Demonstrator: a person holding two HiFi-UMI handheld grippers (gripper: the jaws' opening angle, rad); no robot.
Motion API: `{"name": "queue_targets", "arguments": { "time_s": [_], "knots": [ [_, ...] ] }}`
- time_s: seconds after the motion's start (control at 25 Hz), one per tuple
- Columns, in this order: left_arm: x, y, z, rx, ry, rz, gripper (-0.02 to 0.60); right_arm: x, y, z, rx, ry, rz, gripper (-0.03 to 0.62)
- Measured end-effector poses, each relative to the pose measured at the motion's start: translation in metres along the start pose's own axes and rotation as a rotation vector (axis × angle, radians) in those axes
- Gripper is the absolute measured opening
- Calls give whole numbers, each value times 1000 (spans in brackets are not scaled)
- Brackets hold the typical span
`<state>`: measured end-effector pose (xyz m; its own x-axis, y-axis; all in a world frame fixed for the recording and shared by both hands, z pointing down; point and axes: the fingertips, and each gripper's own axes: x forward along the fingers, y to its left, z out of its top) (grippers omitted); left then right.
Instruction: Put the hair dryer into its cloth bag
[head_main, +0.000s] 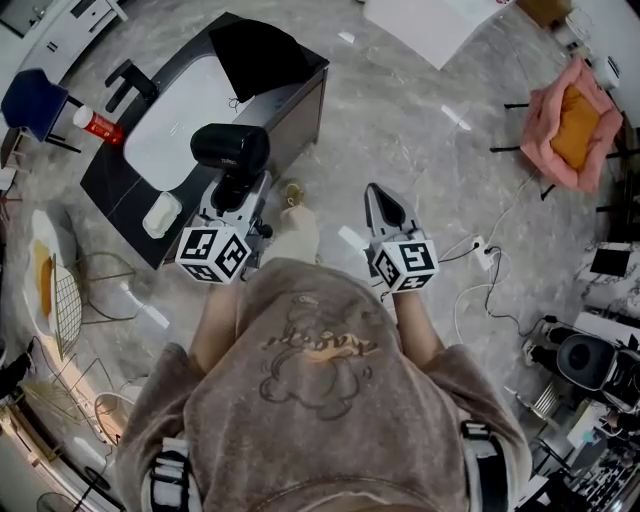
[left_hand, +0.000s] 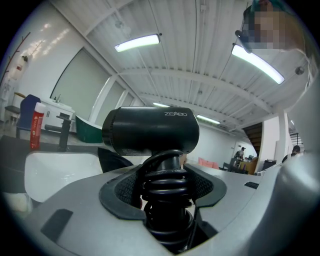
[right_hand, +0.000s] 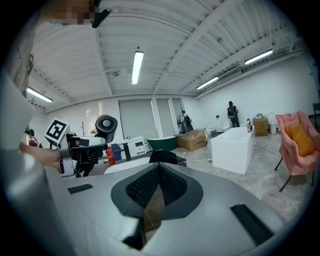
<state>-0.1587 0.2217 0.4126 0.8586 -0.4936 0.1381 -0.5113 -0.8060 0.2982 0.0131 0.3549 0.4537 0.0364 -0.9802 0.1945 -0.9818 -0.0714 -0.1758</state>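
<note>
Hair dryer (left_hand: 150, 131), black, bore pale lettering on its barrel that read roughly ZEABO. It stood upright, its cord-wrapped handle clamped between the wide-set jaws of the left gripper (head_main: 232, 190), near the dark rim of the basin (head_main: 110, 190). The black cloth bag (head_main: 258, 55) lay on the basin's far corner. Open grey floor (head_main: 420, 120) spread ahead of the right gripper (head_main: 383, 205), whose jaws were pressed together, empty. Both grippers pointed nearly level, side by side.

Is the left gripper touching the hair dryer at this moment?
Touching. The left gripper view shows the left gripper closed on the hair dryer, with both pads pressing against its cord-wrapped handle.
</note>
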Motion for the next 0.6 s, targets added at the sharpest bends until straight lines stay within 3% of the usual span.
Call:
{"name": "queue_targets", "arguments": {
  "time_s": [0.6],
  "knots": [
    [103,71,31,-18,0,53,258,126,-54,30,-18,27,44,2]
  ]
}}
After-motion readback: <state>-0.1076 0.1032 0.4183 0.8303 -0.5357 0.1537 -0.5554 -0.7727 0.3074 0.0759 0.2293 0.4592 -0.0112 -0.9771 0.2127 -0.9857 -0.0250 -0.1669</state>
